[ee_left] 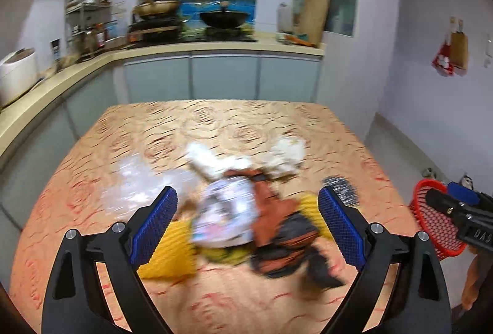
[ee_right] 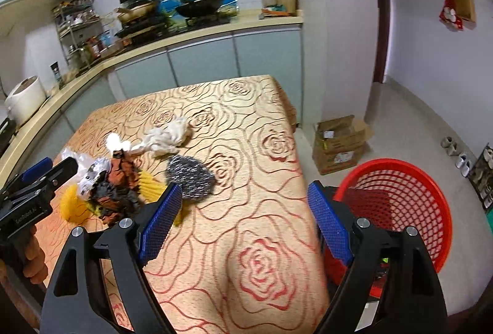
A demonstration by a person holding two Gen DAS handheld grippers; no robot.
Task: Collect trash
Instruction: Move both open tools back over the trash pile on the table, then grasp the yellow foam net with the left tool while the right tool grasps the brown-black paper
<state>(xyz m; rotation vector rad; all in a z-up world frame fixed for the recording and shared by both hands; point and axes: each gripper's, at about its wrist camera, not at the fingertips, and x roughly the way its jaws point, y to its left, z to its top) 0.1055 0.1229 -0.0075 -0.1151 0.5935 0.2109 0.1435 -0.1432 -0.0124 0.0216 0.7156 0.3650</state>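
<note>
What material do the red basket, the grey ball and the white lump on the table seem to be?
Red basket: moulded plastic, glossy, with open mesh walls. Grey ball: probably a steel-wire scourer, glinting tangled strands. White lump: likely crumpled tissue or cloth, matte and creased.

R gripper open over table, red basket beside

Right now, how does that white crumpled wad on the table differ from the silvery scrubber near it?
The white crumpled wad is pale and soft-looking, a long twisted shape; the silvery scrubber is a dark, glinting, rounded mesh ball. The wad lies farther up the table, toward the counter; the scrubber sits nearer the open right tool. Both rest loose on the rose-patterned cloth, untouched and outside the red basket.
</note>
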